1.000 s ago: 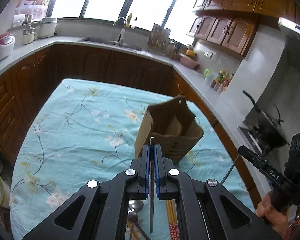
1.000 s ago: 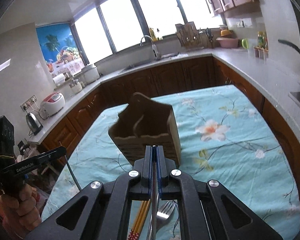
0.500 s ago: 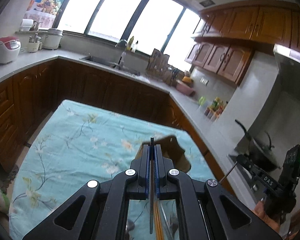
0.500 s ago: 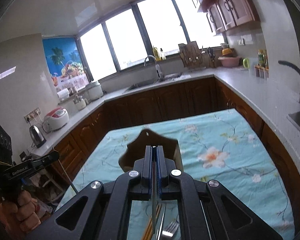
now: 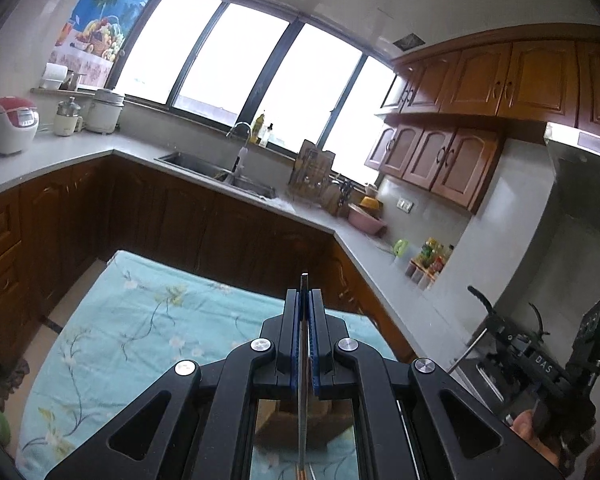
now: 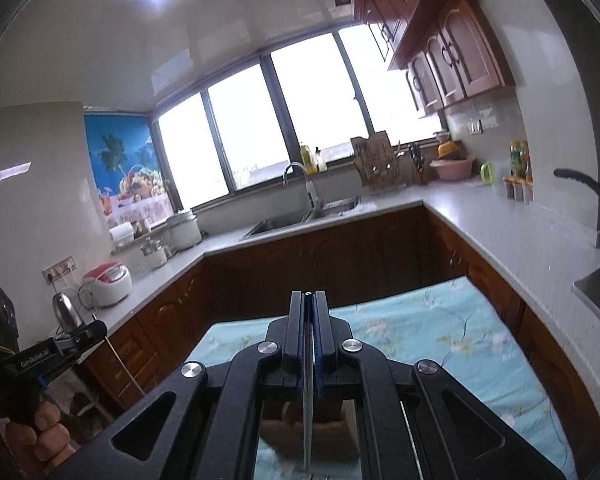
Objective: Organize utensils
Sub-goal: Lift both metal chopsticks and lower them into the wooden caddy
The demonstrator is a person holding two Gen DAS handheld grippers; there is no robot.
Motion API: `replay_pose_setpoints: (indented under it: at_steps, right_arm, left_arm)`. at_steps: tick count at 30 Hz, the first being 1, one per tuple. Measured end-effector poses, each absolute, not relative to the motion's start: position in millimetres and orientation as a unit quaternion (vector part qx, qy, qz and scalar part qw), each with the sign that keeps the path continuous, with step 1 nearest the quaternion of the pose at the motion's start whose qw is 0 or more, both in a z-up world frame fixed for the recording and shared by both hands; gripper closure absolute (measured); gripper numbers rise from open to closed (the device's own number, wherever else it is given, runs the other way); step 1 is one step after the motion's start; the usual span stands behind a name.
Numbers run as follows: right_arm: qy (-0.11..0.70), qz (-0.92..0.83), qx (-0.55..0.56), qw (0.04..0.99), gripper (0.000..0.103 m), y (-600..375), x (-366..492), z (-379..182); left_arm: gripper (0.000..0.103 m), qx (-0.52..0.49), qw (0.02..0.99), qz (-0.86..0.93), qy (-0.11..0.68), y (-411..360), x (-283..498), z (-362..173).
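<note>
We hold both grippers clenched: the left gripper (image 5: 304, 304) grasps a thin metal utensil handle (image 5: 303, 408), the right gripper (image 6: 308, 312) pinches a flat metal utensil (image 6: 307, 412).

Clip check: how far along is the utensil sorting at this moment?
Done: nothing visibly placed. Only part of the brown wooden holder shows below the grippers, and its contents are hidden.
In hand: the left gripper is shut on a thin metal utensil handle; the right gripper is shut on a flat metal utensil.
Left: probably lowering both into the holder on the floral tablecloth.
</note>
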State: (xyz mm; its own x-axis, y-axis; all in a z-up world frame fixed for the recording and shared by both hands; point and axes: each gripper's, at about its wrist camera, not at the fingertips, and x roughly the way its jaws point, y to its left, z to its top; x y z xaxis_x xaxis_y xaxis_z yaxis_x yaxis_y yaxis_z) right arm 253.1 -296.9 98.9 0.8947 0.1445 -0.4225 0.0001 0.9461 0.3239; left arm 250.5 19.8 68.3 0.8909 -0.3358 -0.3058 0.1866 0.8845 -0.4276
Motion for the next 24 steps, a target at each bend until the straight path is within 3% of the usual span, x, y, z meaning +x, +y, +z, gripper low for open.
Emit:
replay_pose_setpoints:
  at_steps: [11, 24]
  right_arm:
    - [0.200, 0.018, 0.170, 0.965, 0.099, -310.3, 276.9, 100.1]
    - [0.220, 0.018, 0.199, 0.955, 0.099, -317.7, 305.1, 49.8]
  left_arm:
    - [0.101, -0.203, 0.958, -0.119, 0.162, -1.4, 287.3, 49.2]
    - [0.101, -0.207, 0.956, -0.103, 0.183, -42.4, 350.1, -14.9]
